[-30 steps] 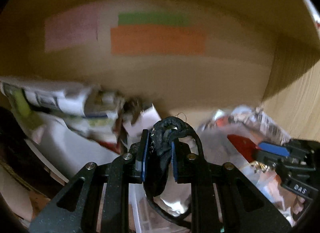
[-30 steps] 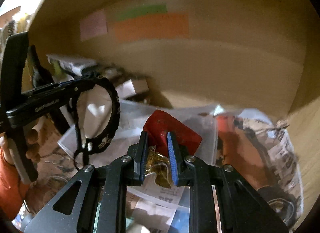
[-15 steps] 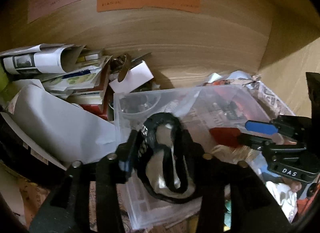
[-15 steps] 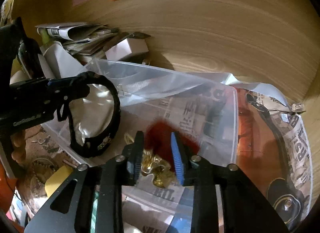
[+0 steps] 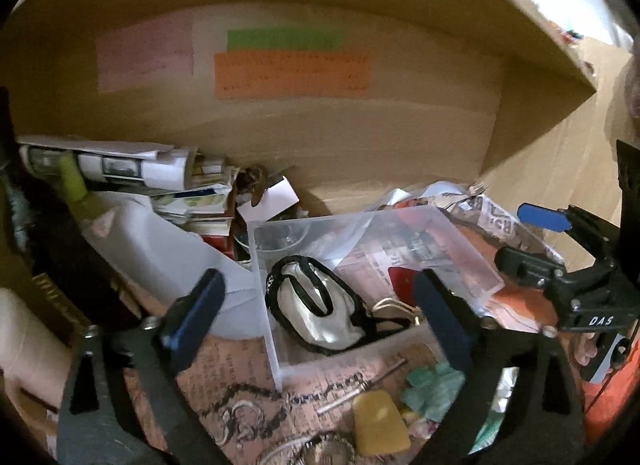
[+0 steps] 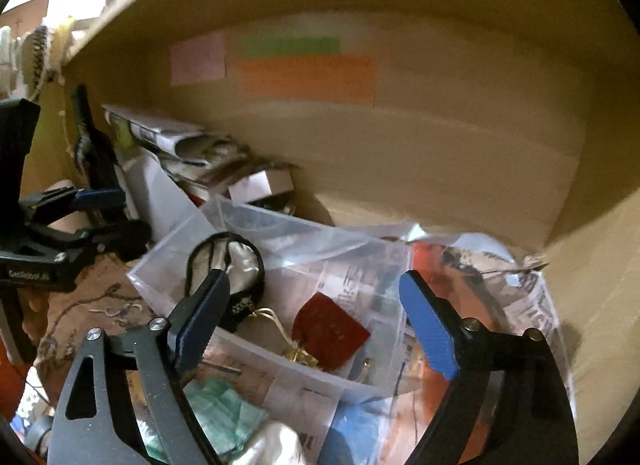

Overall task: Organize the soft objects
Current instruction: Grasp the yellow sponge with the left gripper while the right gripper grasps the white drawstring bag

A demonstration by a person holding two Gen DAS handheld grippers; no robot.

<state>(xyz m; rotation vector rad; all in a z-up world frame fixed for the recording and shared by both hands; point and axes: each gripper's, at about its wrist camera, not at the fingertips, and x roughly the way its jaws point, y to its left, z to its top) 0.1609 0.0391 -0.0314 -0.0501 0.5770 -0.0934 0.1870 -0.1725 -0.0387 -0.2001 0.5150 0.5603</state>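
A white satin pouch with black trim lies in a clear plastic box. A red pouch with a gold tassel lies beside it in the same box. My left gripper is open and empty, above the white pouch. My right gripper is open and empty, above the red pouch. Each gripper shows in the other's view, the right one and the left one.
The box stands on newspaper inside a wooden shelf with pink, green and orange notes on its back wall. Rolled papers and booklets pile at the left. A yellow block, green pieces and a chain lie in front.
Both grippers opened and pulled back. The white pouch left my left gripper and the red pouch left my right gripper; both now lie in the clear box.
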